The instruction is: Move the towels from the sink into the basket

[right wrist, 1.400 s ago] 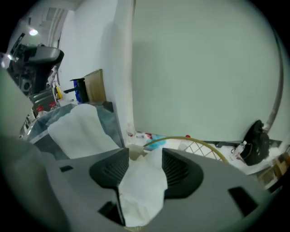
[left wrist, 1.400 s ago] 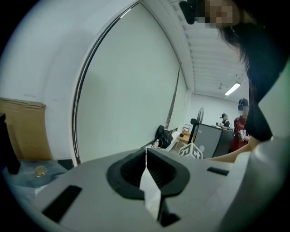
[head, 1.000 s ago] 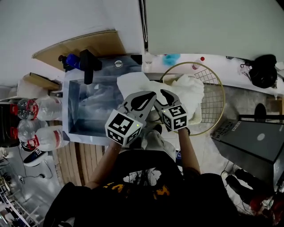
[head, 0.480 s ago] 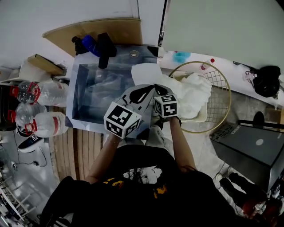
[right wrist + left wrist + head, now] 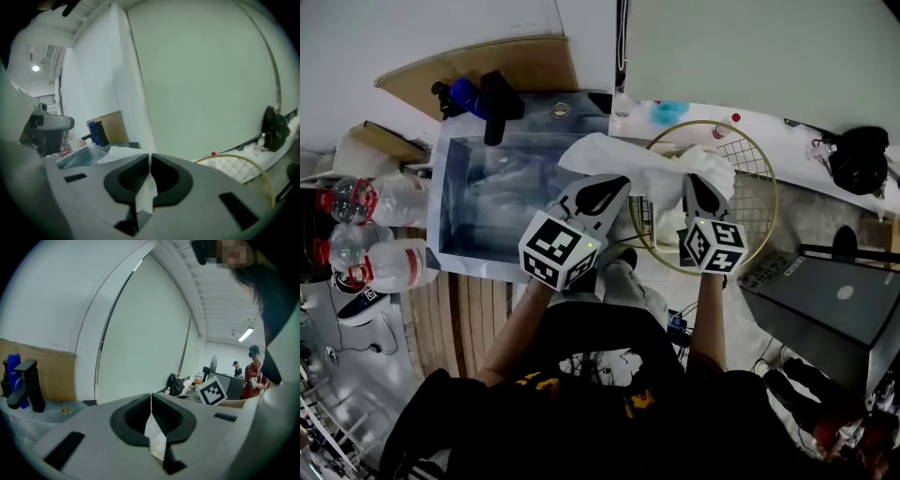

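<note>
A white towel (image 5: 623, 161) hangs stretched between my two grippers, spanning from the steel sink (image 5: 441, 220) to the round wire basket (image 5: 769, 202). My left gripper (image 5: 612, 183) is at the sink's right edge, shut on one end of the towel (image 5: 154, 437). Over the basket, my right gripper (image 5: 694, 180) is shut on the other end (image 5: 146, 194). In both gripper views a white fold is pinched between closed black pads. More white towel (image 5: 715, 164) is bunched in the basket behind the right gripper.
A black faucet (image 5: 497, 94) and a blue bottle (image 5: 466, 94) stand at the sink's far rim. Clear plastic lies inside the sink. Water bottles (image 5: 380, 267) sit to the left, a grey box (image 5: 830, 305) to the right, and a black bag (image 5: 858, 155) on the far counter.
My right gripper has shut on the towel and moved right, away from the left one, out over the basket. The towel now stretches between them.
</note>
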Demonstrator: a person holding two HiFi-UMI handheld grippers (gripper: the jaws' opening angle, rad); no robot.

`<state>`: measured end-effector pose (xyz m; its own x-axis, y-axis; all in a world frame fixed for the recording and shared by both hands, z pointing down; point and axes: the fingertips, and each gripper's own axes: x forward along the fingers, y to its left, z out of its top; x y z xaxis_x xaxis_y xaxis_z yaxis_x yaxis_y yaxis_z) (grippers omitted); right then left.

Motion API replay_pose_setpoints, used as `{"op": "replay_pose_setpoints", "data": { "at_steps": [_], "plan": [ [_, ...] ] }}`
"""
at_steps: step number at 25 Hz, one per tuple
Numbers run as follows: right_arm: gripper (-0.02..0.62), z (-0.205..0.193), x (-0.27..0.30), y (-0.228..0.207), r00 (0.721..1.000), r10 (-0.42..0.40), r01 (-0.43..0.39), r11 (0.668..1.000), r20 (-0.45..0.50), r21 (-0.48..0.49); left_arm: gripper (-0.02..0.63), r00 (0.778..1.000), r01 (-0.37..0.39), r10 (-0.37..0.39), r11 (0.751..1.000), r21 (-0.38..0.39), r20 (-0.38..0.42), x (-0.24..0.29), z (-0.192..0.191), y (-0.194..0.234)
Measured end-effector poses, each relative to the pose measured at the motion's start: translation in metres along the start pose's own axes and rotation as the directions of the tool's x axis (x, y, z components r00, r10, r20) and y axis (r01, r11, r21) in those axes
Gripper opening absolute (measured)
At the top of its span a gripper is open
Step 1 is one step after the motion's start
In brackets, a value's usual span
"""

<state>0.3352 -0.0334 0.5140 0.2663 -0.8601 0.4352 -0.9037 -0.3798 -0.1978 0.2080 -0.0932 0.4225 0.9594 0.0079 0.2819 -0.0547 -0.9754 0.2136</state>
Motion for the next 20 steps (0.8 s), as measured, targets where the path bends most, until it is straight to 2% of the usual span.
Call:
{"op": "replay_pose_setpoints", "data": {
  "at_steps": [3, 5, 7, 10, 13, 16, 20],
  "plan": [
    [0.019, 0.001, -0.038, -0.064, 0.992, -0.125, 0.124, 0.991, -0.011, -0.054, 0.011, 1.0, 0.023, -0.023, 1.0, 0.007, -0.005, 0.017, 0.0, -0.019],
    [0.02, -0.015, -0.051, -0.095, 0.982, -0.181, 0.177, 0.981, -0.053, -0.084, 0.009, 0.999, 0.03, -0.03, 1.0, 0.006, -0.01, 0.026, -0.002, -0.03],
    [0.02, -0.047, -0.053, -0.12, 0.966, -0.225, 0.211, 0.97, -0.129, -0.118, 0.011, 0.999, 0.035, -0.035, 0.999, 0.003, -0.021, 0.034, -0.006, -0.039],
    [0.02, -0.11, -0.047, -0.145, 0.919, -0.284, 0.247, 0.956, -0.275, -0.161, 0.011, 0.998, 0.036, -0.036, 0.999, -0.003, -0.046, 0.038, -0.015, -0.049],
    [0.02, -0.157, -0.043, -0.157, 0.883, -0.293, 0.272, 0.956, -0.367, -0.108, 0.011, 0.997, 0.037, -0.037, 0.999, -0.004, -0.063, 0.035, -0.021, -0.054],
    [0.025, -0.163, -0.044, -0.159, 0.888, -0.289, 0.293, 0.955, -0.357, -0.043, 0.009, 0.997, 0.034, -0.034, 0.999, -0.002, -0.065, 0.03, -0.025, -0.056],
    [0.103, -0.119, -0.05, -0.138, 0.933, -0.254, 0.255, 0.967, -0.255, -0.029, 0.011, 0.999, 0.028, -0.029, 1.0, -0.003, -0.042, 0.015, -0.023, -0.054]
  ]
}}
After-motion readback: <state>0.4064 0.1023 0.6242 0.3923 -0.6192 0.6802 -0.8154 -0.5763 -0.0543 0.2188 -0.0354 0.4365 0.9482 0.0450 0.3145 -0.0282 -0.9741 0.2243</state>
